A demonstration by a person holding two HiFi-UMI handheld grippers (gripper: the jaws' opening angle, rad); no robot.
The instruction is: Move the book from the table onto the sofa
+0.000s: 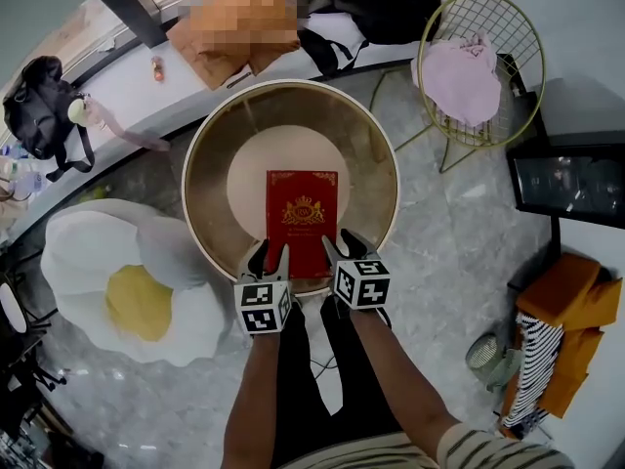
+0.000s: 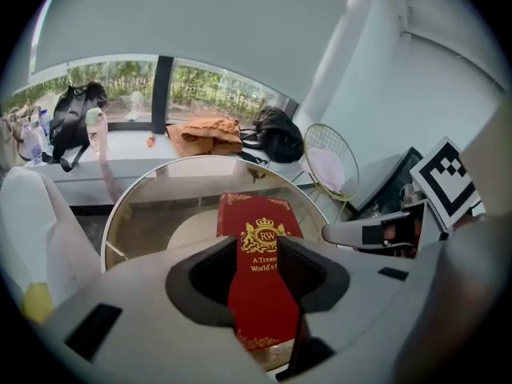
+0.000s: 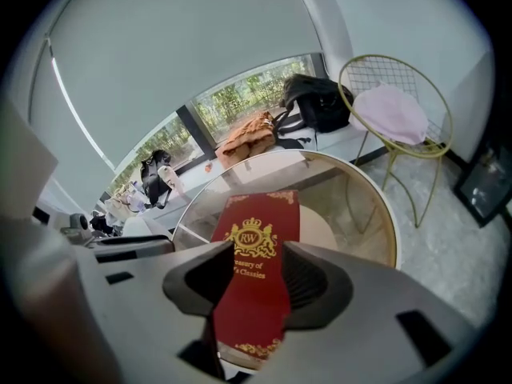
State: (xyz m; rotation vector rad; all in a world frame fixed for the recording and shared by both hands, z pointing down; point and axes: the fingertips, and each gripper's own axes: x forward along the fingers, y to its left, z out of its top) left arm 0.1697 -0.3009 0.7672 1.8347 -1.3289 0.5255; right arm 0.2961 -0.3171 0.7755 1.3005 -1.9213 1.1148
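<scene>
- Head view: red hardback book with gold crest (image 1: 303,218) lies flat on the round gold-rimmed glass table (image 1: 198,149), toward its 6 o'clock rim.
- Left gripper (image 1: 270,259) and right gripper (image 1: 342,247): both released, jaws apart, empty, at the book's 7 and 5 o'clock corners.
- Step: approach to grasp. The next move likely calls for clenching on the near edge, then carrying to the white-and-yellow egg-shaped sofa (image 1: 117,281) at 8 o'clock.
</scene>
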